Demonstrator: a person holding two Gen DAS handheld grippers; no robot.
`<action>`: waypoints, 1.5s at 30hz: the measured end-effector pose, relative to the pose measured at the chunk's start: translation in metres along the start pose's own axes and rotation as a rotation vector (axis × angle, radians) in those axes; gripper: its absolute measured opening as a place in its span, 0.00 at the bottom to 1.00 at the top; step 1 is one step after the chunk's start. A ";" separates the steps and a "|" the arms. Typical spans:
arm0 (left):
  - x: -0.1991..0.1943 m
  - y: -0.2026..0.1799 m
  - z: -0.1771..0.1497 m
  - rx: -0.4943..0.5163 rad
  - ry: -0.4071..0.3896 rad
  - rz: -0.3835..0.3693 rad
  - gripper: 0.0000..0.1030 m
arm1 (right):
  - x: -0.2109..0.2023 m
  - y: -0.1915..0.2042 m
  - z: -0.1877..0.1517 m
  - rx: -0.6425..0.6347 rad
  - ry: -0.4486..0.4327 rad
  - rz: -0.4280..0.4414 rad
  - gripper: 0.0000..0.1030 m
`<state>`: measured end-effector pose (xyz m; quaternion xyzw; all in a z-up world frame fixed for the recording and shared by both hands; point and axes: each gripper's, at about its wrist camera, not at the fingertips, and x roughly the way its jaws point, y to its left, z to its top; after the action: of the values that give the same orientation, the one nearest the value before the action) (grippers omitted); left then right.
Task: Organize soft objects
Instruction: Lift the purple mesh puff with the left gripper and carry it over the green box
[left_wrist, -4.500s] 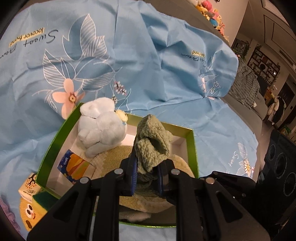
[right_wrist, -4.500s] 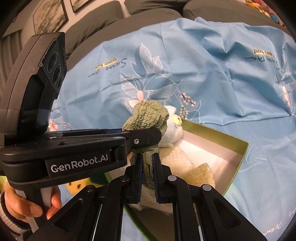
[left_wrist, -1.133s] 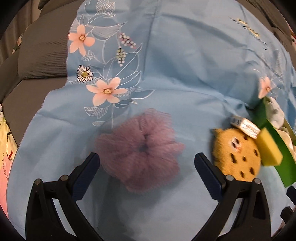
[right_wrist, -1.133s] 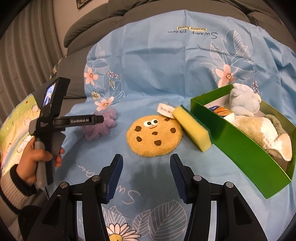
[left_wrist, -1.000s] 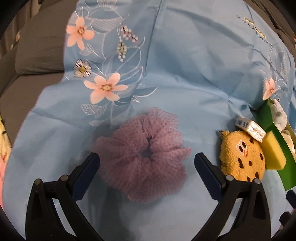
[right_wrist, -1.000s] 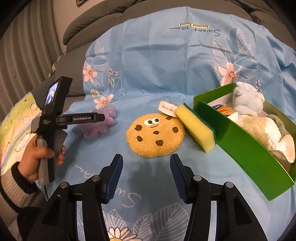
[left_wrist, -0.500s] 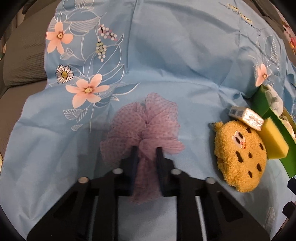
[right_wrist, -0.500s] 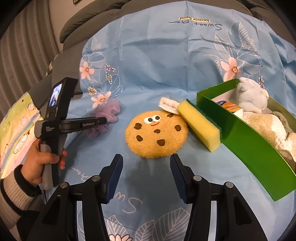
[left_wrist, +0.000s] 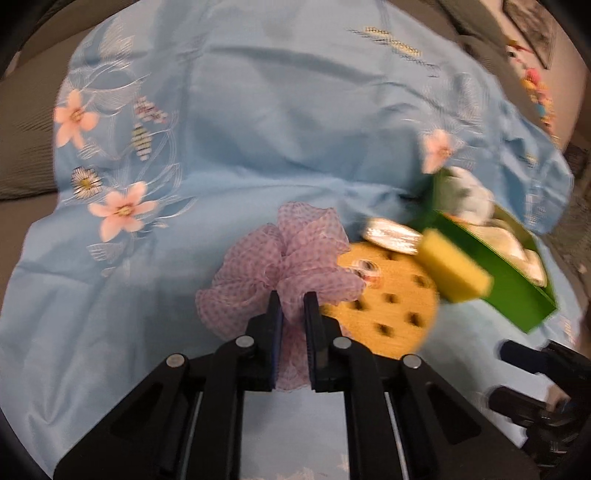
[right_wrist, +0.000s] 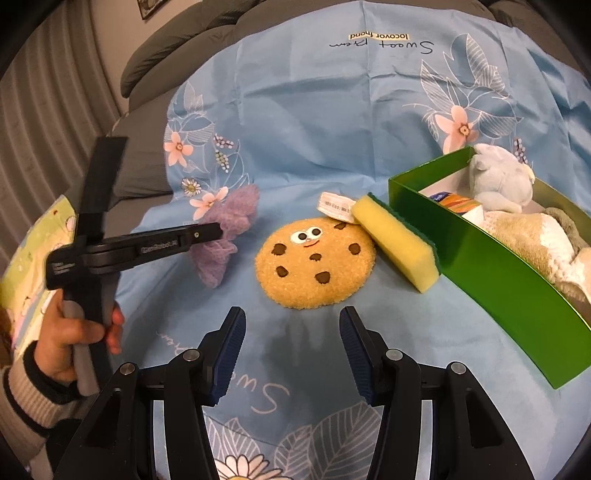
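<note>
My left gripper (left_wrist: 292, 306) is shut on a purple mesh scrunchie (left_wrist: 288, 251), lifted a little off the blue sheet; the right wrist view shows the same scrunchie (right_wrist: 236, 210) hanging from the left gripper (right_wrist: 212, 232). Right of it lie a cookie plush (right_wrist: 314, 262), a yellow sponge (right_wrist: 395, 240) and a small white packet (right_wrist: 334, 206). The green box (right_wrist: 498, 269) at the right holds a grey plush (right_wrist: 502, 181) and a beige towel (right_wrist: 532, 236). My right gripper (right_wrist: 291, 339) stands open near the cookie plush, with nothing between its fingers.
A blue flowered sheet (right_wrist: 332, 110) covers a grey sofa (right_wrist: 177, 66). A hand in a striped sleeve (right_wrist: 70, 332) holds the left gripper's handle. A yellow patterned cloth (right_wrist: 26, 258) lies at the far left.
The left gripper closed on the purple scrunchie, then lifted it and swung toward the cookie plush and the box. The right gripper has stayed in place, open.
</note>
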<state>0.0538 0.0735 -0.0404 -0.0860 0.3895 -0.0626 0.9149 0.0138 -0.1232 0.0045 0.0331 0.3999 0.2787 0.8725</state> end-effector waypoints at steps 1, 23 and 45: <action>-0.003 -0.008 -0.001 0.016 0.008 -0.030 0.09 | 0.000 -0.002 -0.002 -0.005 0.011 0.000 0.52; 0.011 -0.107 -0.063 0.260 0.220 -0.213 0.10 | -0.002 -0.063 -0.015 0.241 0.039 0.185 0.52; -0.003 -0.128 -0.044 0.278 0.174 -0.239 0.10 | -0.012 -0.053 -0.001 0.176 0.024 0.180 0.04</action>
<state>0.0140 -0.0561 -0.0422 0.0014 0.4418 -0.2313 0.8668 0.0315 -0.1744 -0.0030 0.1419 0.4288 0.3200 0.8328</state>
